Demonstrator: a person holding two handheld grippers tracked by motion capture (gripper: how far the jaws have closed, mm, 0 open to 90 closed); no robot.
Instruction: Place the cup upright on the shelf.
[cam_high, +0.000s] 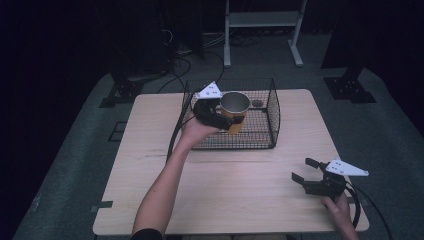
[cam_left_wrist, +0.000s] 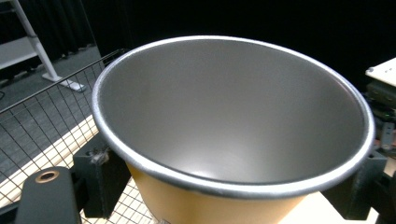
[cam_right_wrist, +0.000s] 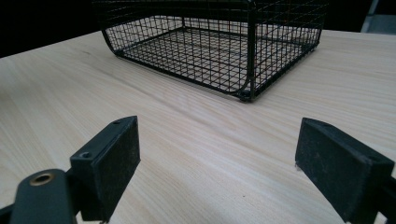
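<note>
- Overhead view first: our left gripper is clamped on a yellow cup with a bare metal inside, and carries it over the wire basket at the far middle of the wooden table. We cannot tell from here whether the cup's foot rests on the basket floor or hangs just above it. We judge the hold from the side, low on the wall, is chosen so the cup stays upright and the gripper clears the basket's near rim.
- A small dark round thing lies on the basket floor, just beyond the cup to the right; too small for us to name. It and the basket walls are what the cup must avoid.
- Our right gripper rests low at the near right of the table, jaws spread and empty, well apart from the basket, so it is out of the way.
- Left gripper view: the cup sits between our jaws, its silver rim tilted toward the lens and nothing inside it. Basket mesh shows behind and below at the left, with table planks under it.
- Right gripper view: our two black jaws stand wide apart over bare table, holding nothing. The basket stands ahead, its near corner post toward us, and nothing lies between it and us.
</note>
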